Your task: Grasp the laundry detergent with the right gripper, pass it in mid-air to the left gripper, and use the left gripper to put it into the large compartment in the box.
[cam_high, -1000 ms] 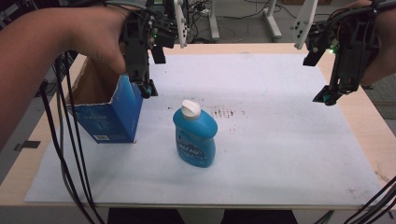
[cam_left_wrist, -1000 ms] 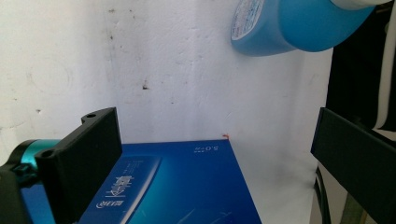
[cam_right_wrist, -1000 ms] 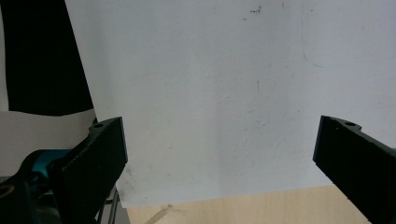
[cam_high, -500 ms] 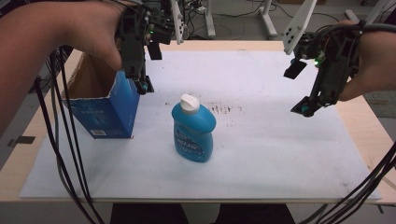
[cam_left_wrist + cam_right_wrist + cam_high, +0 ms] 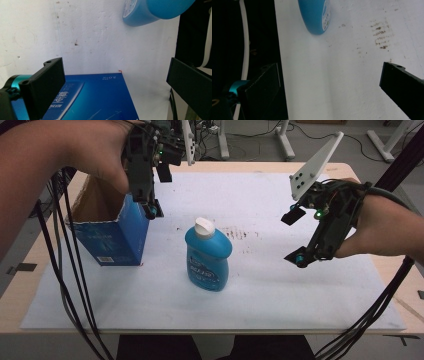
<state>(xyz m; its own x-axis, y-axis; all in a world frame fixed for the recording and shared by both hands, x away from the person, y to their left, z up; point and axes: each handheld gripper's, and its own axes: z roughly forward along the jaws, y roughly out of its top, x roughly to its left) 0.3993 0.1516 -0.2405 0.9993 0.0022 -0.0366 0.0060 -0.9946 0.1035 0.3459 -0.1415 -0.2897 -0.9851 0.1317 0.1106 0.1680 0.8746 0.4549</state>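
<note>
One white foam sheet (image 5: 280, 285) over a pale wooden table (image 5: 15, 295), marked with a patch of brown specks (image 5: 240, 232) just right of the bottle. Beyond the far table edge: grey floor, white stand legs (image 5: 287, 140), loose cables.

Near the sheet's centre: blue plastic bottle with white flip cap (image 5: 207, 257), upright, label toward the near edge. Left of the bottle and apart from it: open blue cardboard box with brown inside (image 5: 112, 232), standing upright on the sheet, top flaps raised.

Left gripper (image 5: 150, 210) pointed down at the box's right top corner, left of and behind the bottle; jaws spread wide in the left gripper view, nothing between them, blue box face (image 5: 100, 100) below, bottle base (image 5: 150, 12) at top.

Right gripper (image 5: 295, 237) well right of the bottle, above the sheet, tips angled toward it; jaws wide apart, empty. Bare sheet between gripper and bottle. Black cables (image 5: 70, 285) hanging in front of the box's left side.
</note>
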